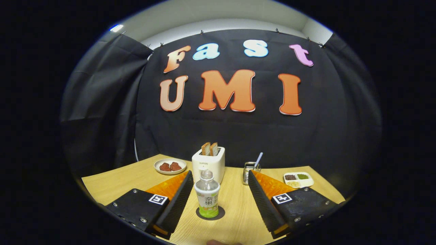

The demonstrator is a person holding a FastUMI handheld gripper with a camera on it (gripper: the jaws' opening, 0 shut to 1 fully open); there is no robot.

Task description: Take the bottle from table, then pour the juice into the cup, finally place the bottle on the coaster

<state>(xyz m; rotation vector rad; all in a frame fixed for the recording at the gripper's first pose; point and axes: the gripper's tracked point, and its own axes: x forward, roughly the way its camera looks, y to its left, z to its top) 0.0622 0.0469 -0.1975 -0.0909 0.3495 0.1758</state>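
Note:
A small clear bottle (207, 197) with a green and white label stands upright on a dark round coaster (220, 214) on the wooden table (238, 217). My gripper (220, 177) is open, its two black fingers spread wide on either side of the bottle. Neither finger touches the bottle; it stands between them, closer to the left finger (178, 199). A glass cup (250, 172) with a metal spoon standing in it sits beyond the right finger (262, 200), partly hidden behind its tip.
A white toaster (208, 165) with two slices of bread stands right behind the bottle. A white plate (170, 166) with reddish food lies at the back left. A white divided dish (298, 179) with small fillings sits at the back right.

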